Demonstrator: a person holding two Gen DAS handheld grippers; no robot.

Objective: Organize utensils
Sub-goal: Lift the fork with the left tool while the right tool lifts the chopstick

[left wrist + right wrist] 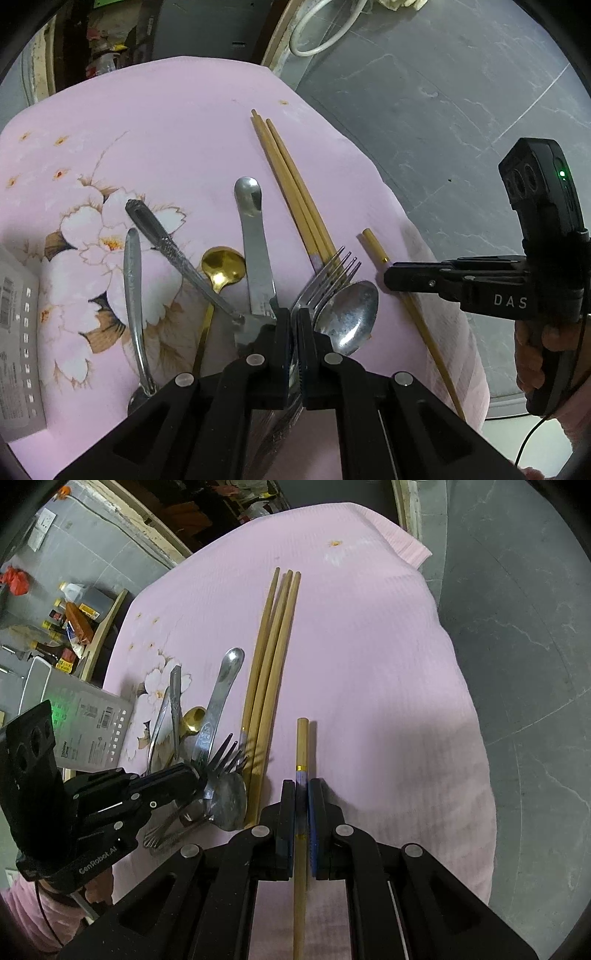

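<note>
Both grippers angled steeply downward: right gripper (303, 805) clamped on a banded wooden chopstick (302, 746); left gripper (294, 328) closed on silver forks (325, 280).

The right hand-held gripper (303, 805) is clamped on a single chopstick (301, 746) above the pink cloth (388, 701). Just to its left lie three more chopsticks (275, 646) side by side. Further left, the left hand-held gripper (199, 775) grips forks (227, 753) over a spoon (229, 805).
</note>
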